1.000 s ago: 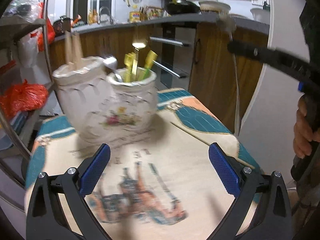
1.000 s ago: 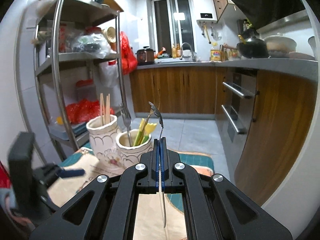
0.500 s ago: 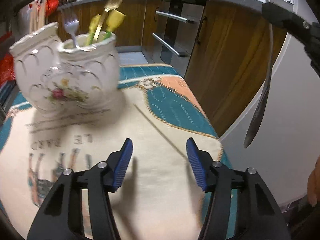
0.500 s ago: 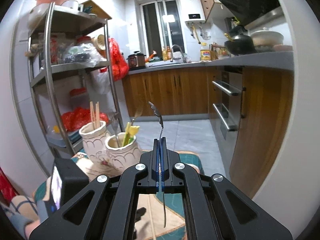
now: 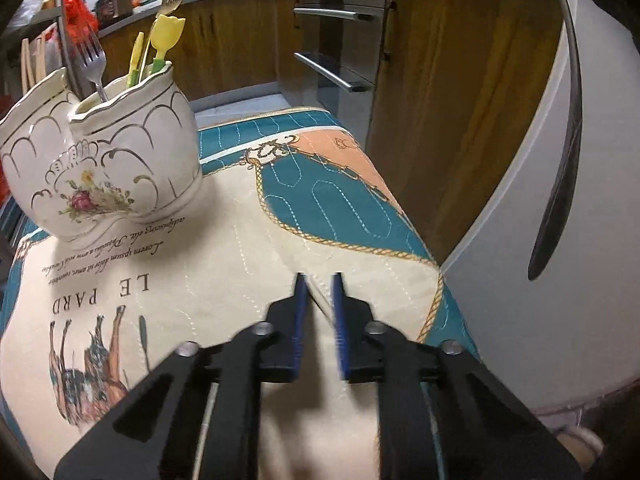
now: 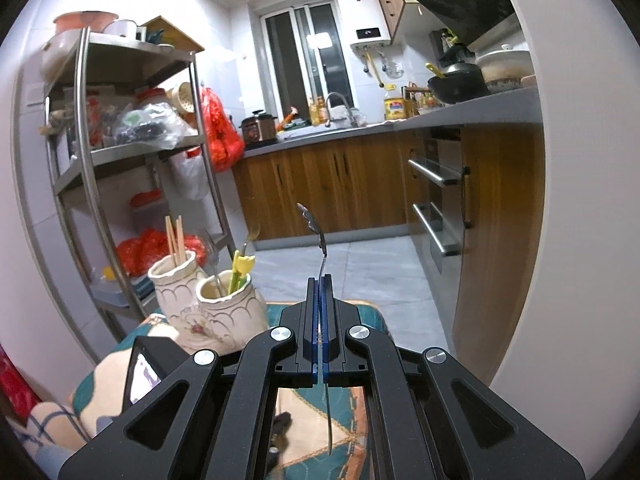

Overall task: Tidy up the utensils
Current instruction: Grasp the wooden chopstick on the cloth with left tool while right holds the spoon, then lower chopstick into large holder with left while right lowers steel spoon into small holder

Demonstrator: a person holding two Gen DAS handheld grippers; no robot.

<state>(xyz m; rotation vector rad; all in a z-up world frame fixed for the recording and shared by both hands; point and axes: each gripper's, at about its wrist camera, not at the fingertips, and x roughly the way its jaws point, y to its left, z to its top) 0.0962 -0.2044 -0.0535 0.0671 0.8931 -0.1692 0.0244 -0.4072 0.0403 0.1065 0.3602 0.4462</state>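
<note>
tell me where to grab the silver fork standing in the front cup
Grip the silver fork on its bare neck just under the tines, coming from above with the fingers either side of the shaft. It stands nearly upright, tines up, handle sunk in the front cup, so only the top shows. Yellow-green utensils crowd its right side.

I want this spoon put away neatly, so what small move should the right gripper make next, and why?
Probably carry the spoon, clamped in the right gripper, left and forward toward the nearer ceramic holder, since it hangs clear of that cup, which already holds a fork.

Ceramic holder (image 5: 104, 168) on printed tablecloth (image 5: 248, 248)
</note>
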